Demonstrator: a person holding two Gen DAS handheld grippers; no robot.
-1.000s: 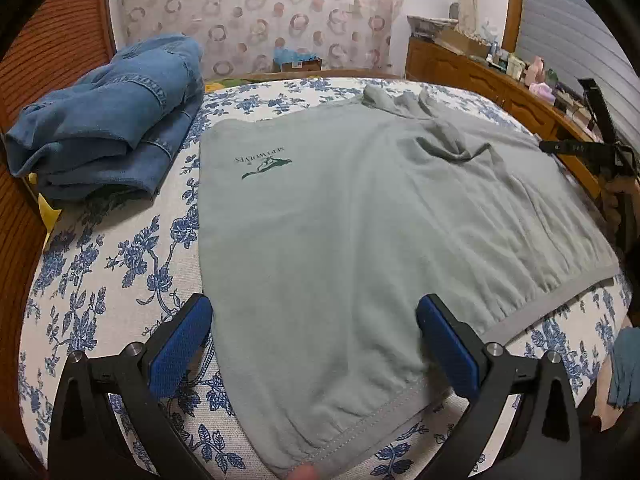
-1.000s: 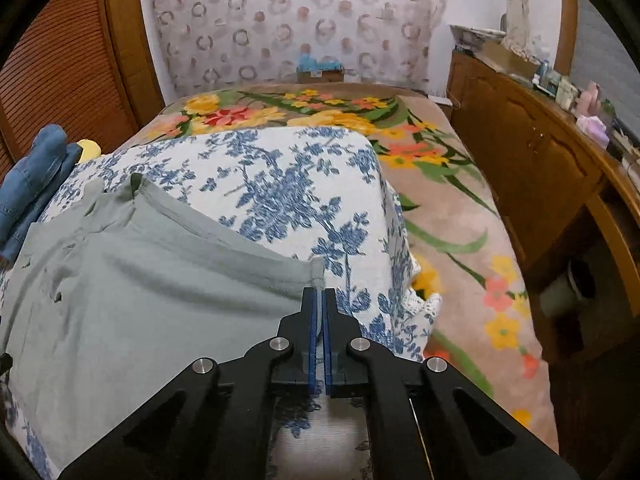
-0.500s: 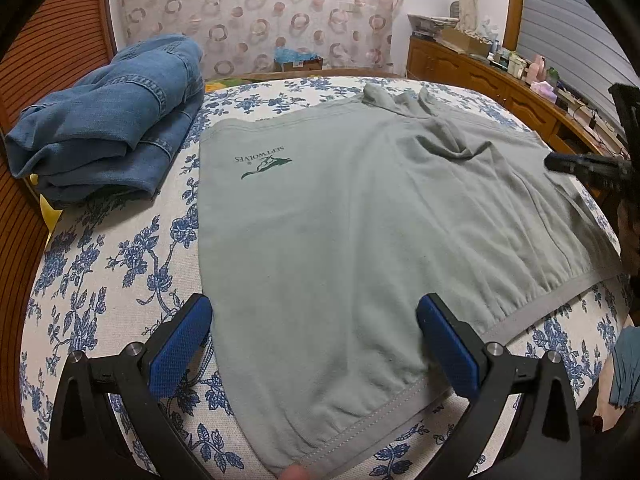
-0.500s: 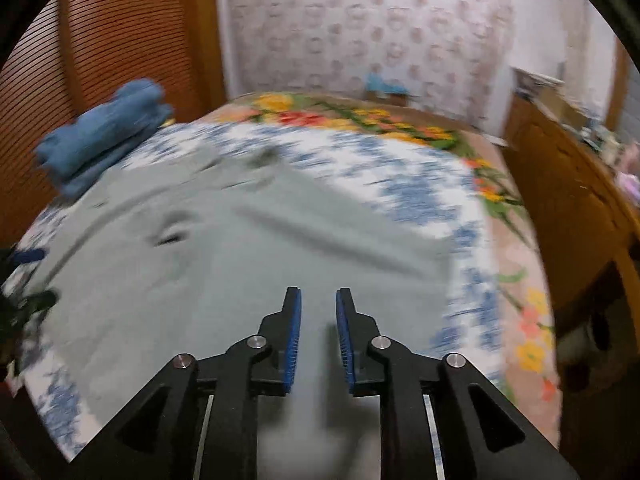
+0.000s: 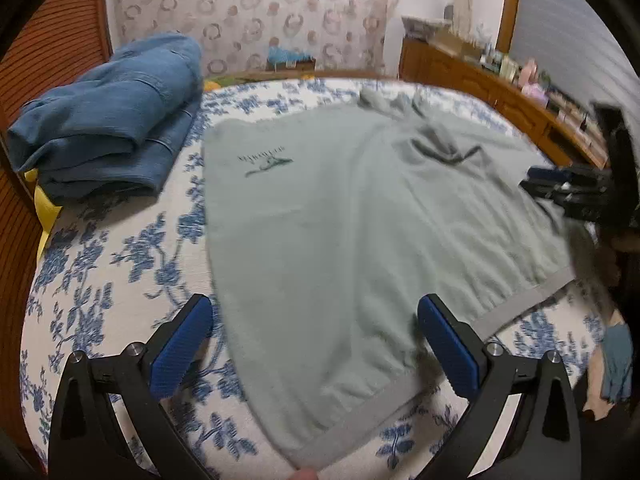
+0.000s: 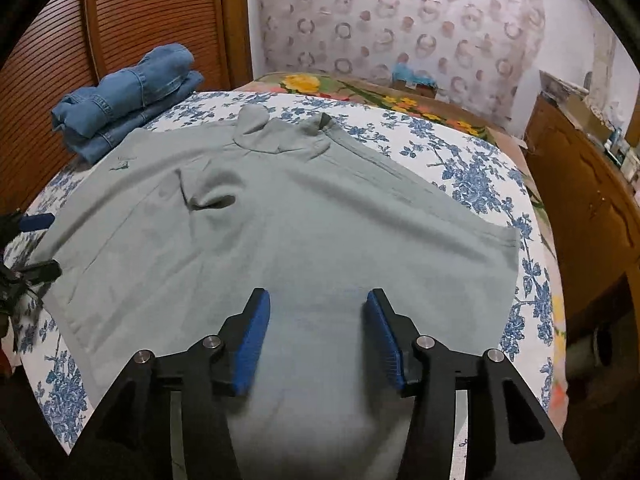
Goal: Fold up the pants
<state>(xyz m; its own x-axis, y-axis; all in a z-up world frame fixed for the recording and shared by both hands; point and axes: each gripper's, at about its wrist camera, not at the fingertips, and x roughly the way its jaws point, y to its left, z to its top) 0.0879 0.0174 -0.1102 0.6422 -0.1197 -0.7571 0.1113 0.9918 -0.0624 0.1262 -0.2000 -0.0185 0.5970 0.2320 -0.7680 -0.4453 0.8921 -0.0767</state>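
A pair of pale grey-green jersey pants (image 5: 360,232) is seen spread flat across the middle of both frames, on a white bedcover printed with blue flowers (image 5: 112,280); its ribbed band runs along the lower right of the left wrist view, and a small dark green logo (image 5: 266,162) is printed towards the upper left of the cloth. The left gripper (image 5: 316,344) is held with its blue pads spread wide, one to either side of the near edge of the cloth at the bottom of the frame, nothing being pinched; the right gripper (image 6: 316,340) is likewise held apart above the cloth at the lower centre of its view, and nothing is gripped. A stack of folded blue denim (image 6: 128,92) is seen at the upper left, well apart from the pants. No fold appears to have been made yet; the step in hand is judged to be the laying-out. For the next move, an edge would need to be pinched by each gripper and carried across.
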